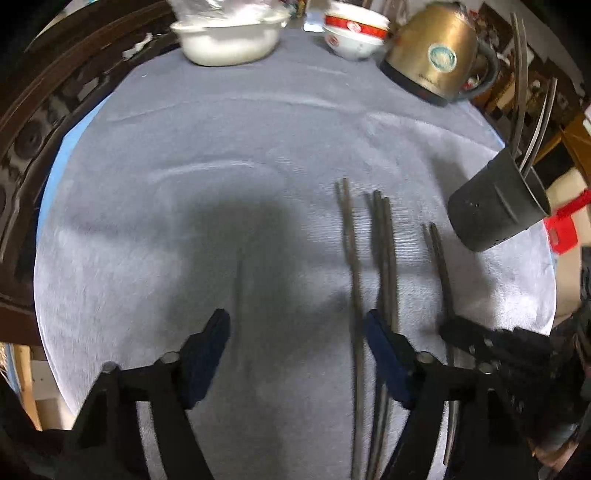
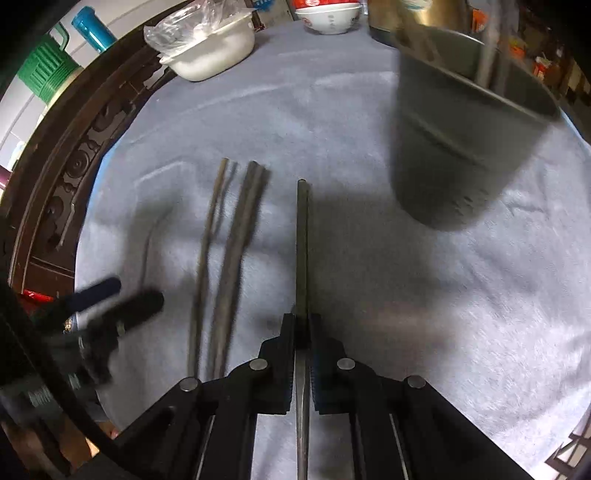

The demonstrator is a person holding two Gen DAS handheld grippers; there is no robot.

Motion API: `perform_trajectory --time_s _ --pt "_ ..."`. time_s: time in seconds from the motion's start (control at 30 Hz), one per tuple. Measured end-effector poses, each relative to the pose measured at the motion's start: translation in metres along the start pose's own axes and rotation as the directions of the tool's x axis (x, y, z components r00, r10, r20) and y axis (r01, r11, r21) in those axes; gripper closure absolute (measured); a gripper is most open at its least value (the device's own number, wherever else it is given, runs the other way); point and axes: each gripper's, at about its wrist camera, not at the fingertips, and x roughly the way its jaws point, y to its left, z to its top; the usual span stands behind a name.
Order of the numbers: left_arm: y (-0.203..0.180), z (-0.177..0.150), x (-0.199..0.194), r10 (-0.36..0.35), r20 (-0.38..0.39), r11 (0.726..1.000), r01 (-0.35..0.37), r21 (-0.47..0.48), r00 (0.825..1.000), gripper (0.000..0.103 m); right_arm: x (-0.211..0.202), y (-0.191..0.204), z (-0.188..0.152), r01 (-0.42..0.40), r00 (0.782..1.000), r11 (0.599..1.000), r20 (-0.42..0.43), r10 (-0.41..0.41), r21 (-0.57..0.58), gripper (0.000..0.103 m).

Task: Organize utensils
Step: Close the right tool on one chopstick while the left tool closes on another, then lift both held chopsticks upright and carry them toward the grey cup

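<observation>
1. Right gripper is squeezing one dark chopstick between its two fingers, and the stick is pointing straight ahead over the gray cloth.
2. Left gripper is waiting with its fingers spread wide and nothing between them.
3. Three more chopsticks are lying side by side on the cloth, just to the left of the held one.
4. Farther out on the right, a dark gray cup is standing on the cloth with a few sticks poking out of its top.
5. At the far edge, a white tub, a red and white bowl and a gold kettle are sitting.
</observation>
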Motion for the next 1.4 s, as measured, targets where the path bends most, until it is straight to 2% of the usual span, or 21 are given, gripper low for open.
perform_trajectory --time_s 0.1,0.13,0.2,0.23,0.27,0.33,0.5,0.57,0.7,0.8,0.87,1.07,1.13,1.17,1.23,1.3,1.4 --pt "-0.011 0.017 0.017 -0.004 -0.105 1.0 0.005 0.011 0.994 0.045 -0.006 -0.014 -0.007 -0.008 1.0 1.0 -0.003 0.009 0.01 0.094" --pt "-0.013 0.021 0.021 -0.01 -0.137 1.0 0.011 0.009 0.99 0.052 -0.007 -0.018 -0.008 -0.013 1.0 1.0 -0.004 0.013 0.013 0.094" --pt "-0.015 0.031 0.03 -0.051 -0.204 0.999 0.05 -0.008 0.978 0.057 -0.01 -0.026 -0.012 -0.032 0.999 0.999 -0.002 0.032 0.02 0.094" --pt "-0.016 0.035 0.033 -0.035 -0.229 0.999 0.034 -0.007 0.973 0.065 -0.01 -0.027 -0.012 -0.043 0.999 0.999 -0.001 0.043 0.021 0.094" --pt "-0.019 0.039 0.035 -0.014 -0.238 1.0 0.015 0.002 0.971 0.083 -0.01 -0.03 -0.013 -0.051 0.999 0.998 0.001 0.051 0.022 0.094" --pt "-0.021 0.045 0.04 -0.001 -0.271 1.0 0.006 0.015 0.963 0.094 -0.011 -0.031 -0.013 -0.055 0.998 0.998 0.003 0.055 0.016 0.094" --pt "-0.015 0.05 0.045 -0.029 -0.34 0.997 0.051 0.055 0.94 0.098 -0.007 -0.031 -0.01 -0.074 0.997 0.997 -0.005 0.074 0.002 0.094" --pt "-0.014 0.045 0.044 0.003 -0.354 0.992 0.042 0.12 0.935 0.098 -0.005 -0.029 -0.007 -0.079 0.997 0.997 -0.017 0.079 -0.007 0.094" --pt "-0.015 0.034 0.043 0.112 -0.385 0.958 0.003 0.287 0.916 0.096 -0.004 -0.024 -0.003 -0.058 0.996 0.997 -0.072 0.054 -0.05 0.093" --pt "-0.019 0.027 0.046 0.128 -0.399 0.952 0.001 0.306 0.908 0.095 0.001 -0.019 0.007 -0.033 0.992 0.998 -0.126 0.025 -0.062 0.093" --pt "-0.02 0.029 0.049 0.125 -0.407 0.953 0.005 0.303 0.905 0.095 0.005 -0.009 0.015 0.012 0.986 0.995 -0.162 -0.027 -0.096 0.093" --pt "-0.02 0.026 0.049 0.112 -0.39 0.953 0.013 0.302 0.914 0.097 0.018 0.013 0.028 0.088 0.964 0.979 -0.231 -0.131 -0.186 0.092" --pt "-0.015 0.025 0.047 0.084 -0.375 0.959 0.028 0.284 0.923 0.098 0.02 0.022 0.029 0.114 0.958 0.966 -0.233 -0.169 -0.231 0.094" --pt "0.004 0.026 0.039 0.059 -0.369 0.966 0.04 0.254 0.927 0.098 0.02 0.024 0.028 0.124 0.958 0.963 -0.224 -0.179 -0.238 0.095" --pt "0.015 0.023 0.032 0.012 -0.351 0.978 0.062 0.199 0.936 0.098 0.016 0.029 0.022 0.13 0.967 0.961 -0.185 -0.178 -0.245 0.097" --pt "0.032 0.023 0.018 -0.049 -0.297 0.986 0.093 0.136 0.954 0.098 0.004 0.031 0.013 0.095 0.984 0.972 -0.13 -0.125 -0.216 0.097" --pt "0.05 0.023 -0.008 -0.104 -0.179 0.99 0.12 0.078 0.978 0.098 -0.028 0.029 -0.001 0.078 0.997 0.983 0.004 -0.078 -0.166 0.097"
